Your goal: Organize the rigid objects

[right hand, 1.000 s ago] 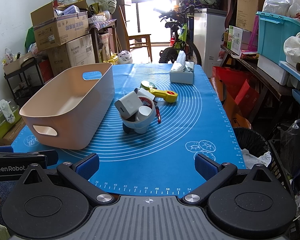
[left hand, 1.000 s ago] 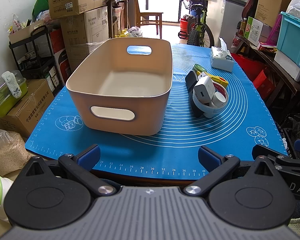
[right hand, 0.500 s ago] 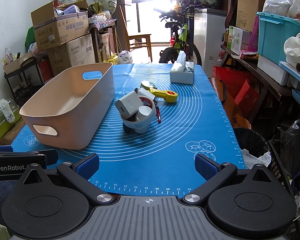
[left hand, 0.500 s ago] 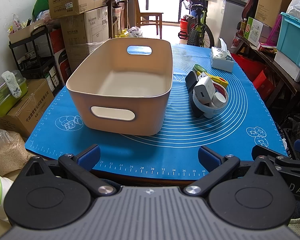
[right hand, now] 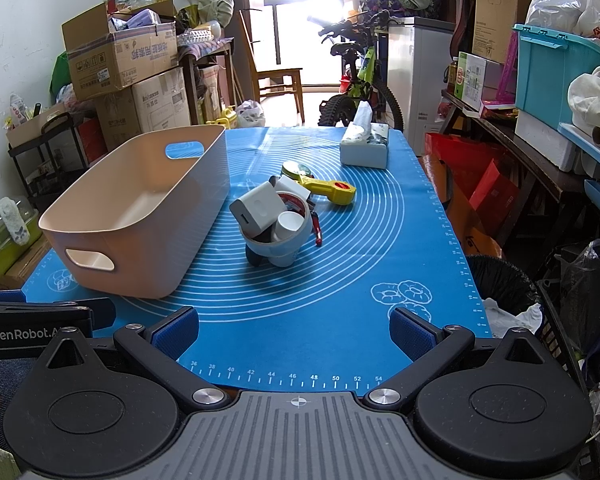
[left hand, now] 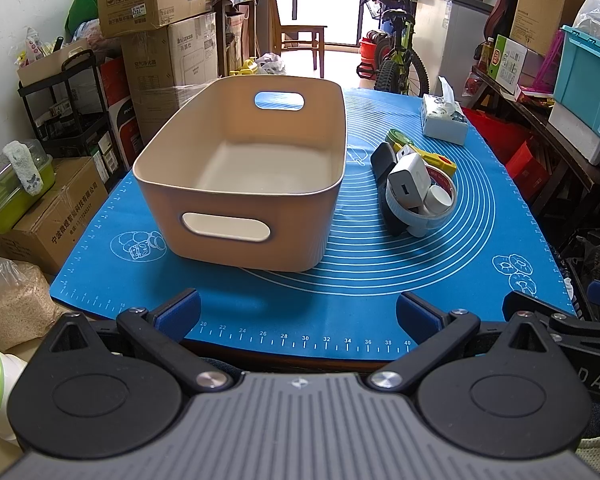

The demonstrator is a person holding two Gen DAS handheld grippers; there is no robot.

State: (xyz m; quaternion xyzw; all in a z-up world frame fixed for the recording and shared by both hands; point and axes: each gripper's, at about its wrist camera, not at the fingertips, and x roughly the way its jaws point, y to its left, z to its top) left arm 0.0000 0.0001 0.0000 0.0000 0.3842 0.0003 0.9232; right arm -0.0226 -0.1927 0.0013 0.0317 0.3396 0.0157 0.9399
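Right wrist view: both hand-held grippers, right (right hand: 294, 330) and left (left hand: 298, 314), released, grasping nothing; bin (right hand: 140, 216) ahead-left empty; charger pile (right hand: 274, 224) ahead unsorted, task unstarted.

- right gripper (right hand: 294, 330) bottom centre, jaws wide apart, holding nothing
- beige bin (right hand: 140, 236) left of centre on blue mat (right hand: 340, 300)
- white charger (right hand: 258, 206) and small white cup (right hand: 288, 226) piled in tape roll (right hand: 278, 246), mid-frame
- yellow tool (right hand: 332, 190) just behind
- tissue box (right hand: 364, 148) upper centre
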